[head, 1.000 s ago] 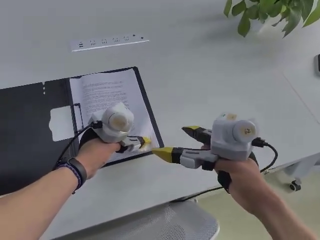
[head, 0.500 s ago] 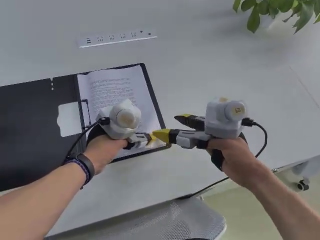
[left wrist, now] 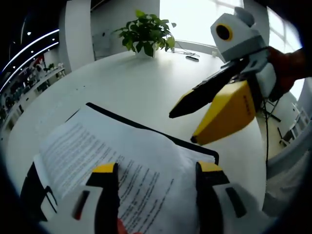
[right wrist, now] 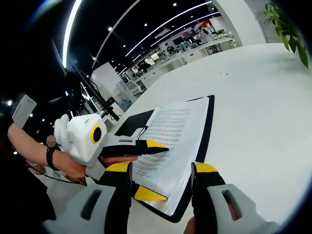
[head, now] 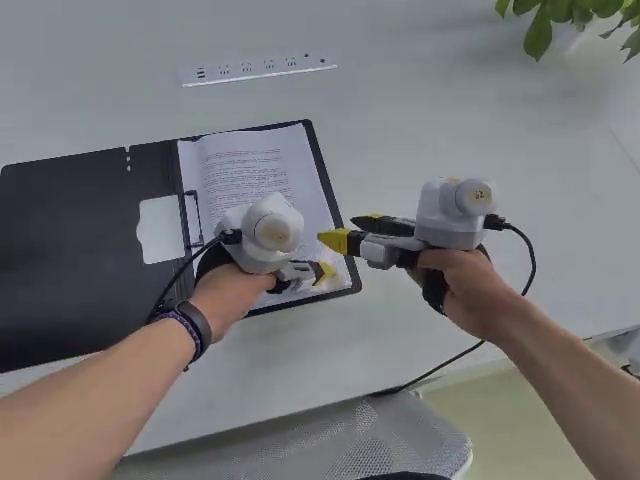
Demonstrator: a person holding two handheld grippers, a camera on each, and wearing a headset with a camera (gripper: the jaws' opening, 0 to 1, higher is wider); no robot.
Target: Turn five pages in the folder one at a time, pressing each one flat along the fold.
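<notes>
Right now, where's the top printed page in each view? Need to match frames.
Head view: printed page left of centre, on the right half of the open black folder.
Left gripper view: lower centre, running down between the jaws.
Right gripper view: centre, just above the jaws.
Shared landmark: plant, top right in head view, top centre in left gripper view, right edge in right gripper view.

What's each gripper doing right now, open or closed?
Left gripper: open, over the page.
Right gripper: open, holding nothing.
</notes>
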